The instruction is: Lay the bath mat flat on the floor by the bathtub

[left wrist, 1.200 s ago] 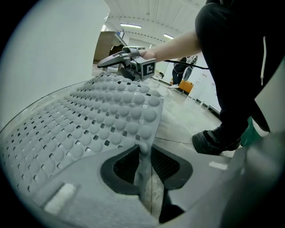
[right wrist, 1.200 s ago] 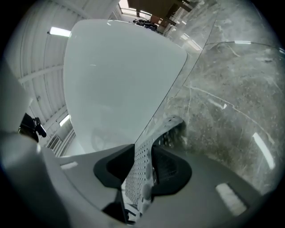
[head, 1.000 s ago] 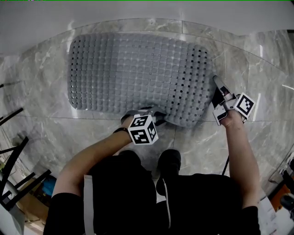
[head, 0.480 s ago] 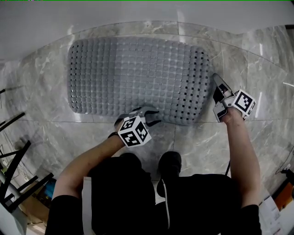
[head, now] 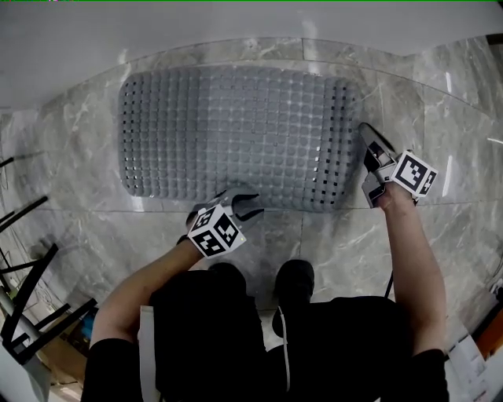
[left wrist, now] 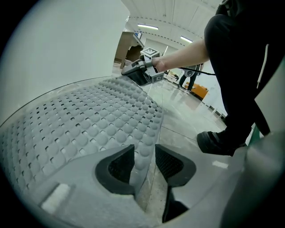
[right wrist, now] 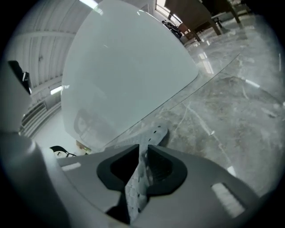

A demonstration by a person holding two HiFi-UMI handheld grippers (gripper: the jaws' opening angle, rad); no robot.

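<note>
A person facing the white bathtub [head: 236,23] works a grey perforated bath mat [head: 236,129] onto the marble floor [head: 78,118] with a hand-held gripper in each hand; the mat lies lengthwise along the foot of the bathtub, its far long edge close beside the tub's base and almost all of it down on the stone. The left gripper [head: 244,202] sits at the mat's long edge away from the bathtub; its jaws have just been opening and now stand narrowly apart, with the mat's rim between them but loose, no longer pinched. The right gripper [head: 371,145] is at the mat's right-hand end, a little nearer the bathtub than the left one; its jaws have just been closing and now nip a thin fold of that end, which stands up on edge between the pads in the right gripper view. By the look of it the job is in its last step, settling the final corner; done well, that likely means lowering the right end until the fold touches the floor before letting go, then parting the jaws fully and drawing the gripper straight back, away from the bathtub, so the pads do not drag the rim; the left gripper probably wants the same clean withdrawal, since the soft edge could catch on a pad and ruck up; a light press along the edge away from the bathtub would flatten any ripple, and the long side ought to end parallel to the tub.
</note>
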